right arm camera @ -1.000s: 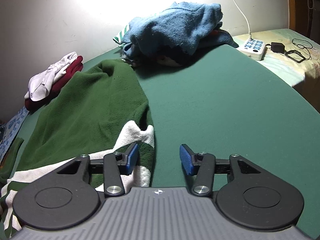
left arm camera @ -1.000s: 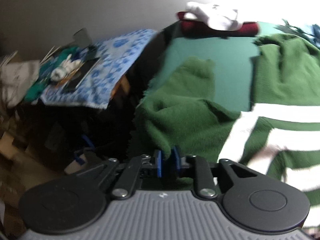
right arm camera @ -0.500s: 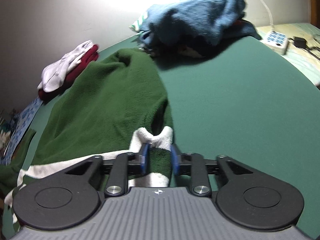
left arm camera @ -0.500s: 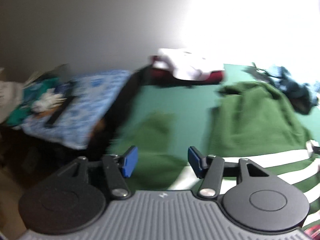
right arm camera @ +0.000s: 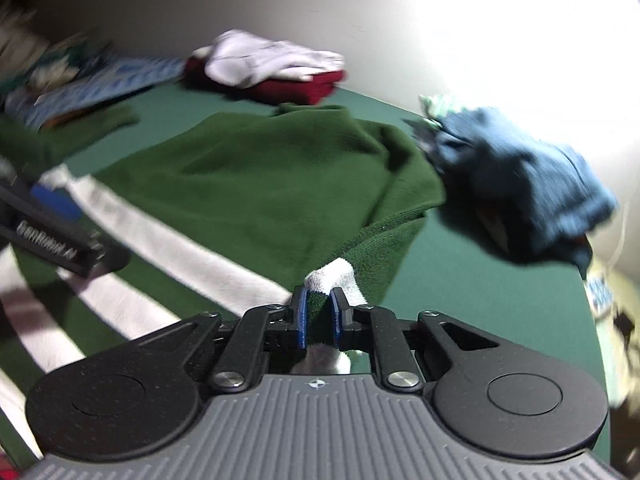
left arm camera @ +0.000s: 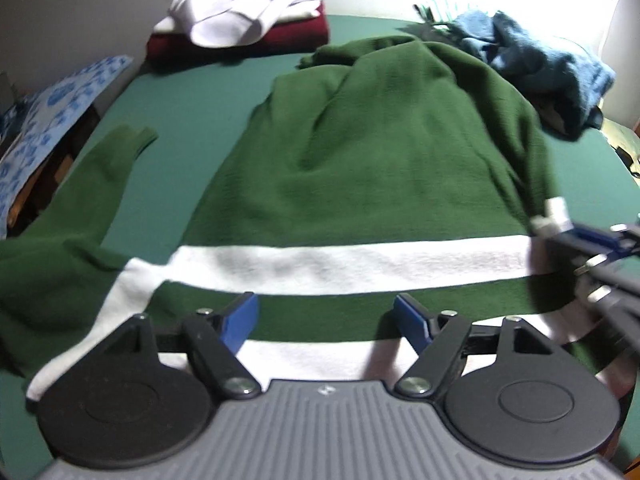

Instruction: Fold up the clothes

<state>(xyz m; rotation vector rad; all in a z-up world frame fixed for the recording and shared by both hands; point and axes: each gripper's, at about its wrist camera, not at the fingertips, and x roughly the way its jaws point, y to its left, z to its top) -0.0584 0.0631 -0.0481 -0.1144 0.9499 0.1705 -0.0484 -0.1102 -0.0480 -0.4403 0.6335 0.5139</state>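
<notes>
A dark green knitted sweater with broad white stripes (left arm camera: 360, 184) is spread across the green-covered bed (left arm camera: 192, 80), its body running toward twelve o'clock and one sleeve (left arm camera: 80, 208) trailing out at nine o'clock. The striped cuff of the other sleeve (right arm camera: 336, 276) is pinched between the narrow jaws of the right gripper (right arm camera: 318, 316), which have just been closing on it. The left gripper (left arm camera: 324, 320) is held over the striped part with its jaws wide, just opened, nothing between them. The sleeve-folding step appears to be in hand. Next, the held cuff would likely be carried across the body toward nine o'clock and laid flat. A folded maroon garment topped with white cloth (left arm camera: 240, 28) lies at eleven o'clock, a crumpled blue garment (left arm camera: 552, 64) at one o'clock.
</notes>
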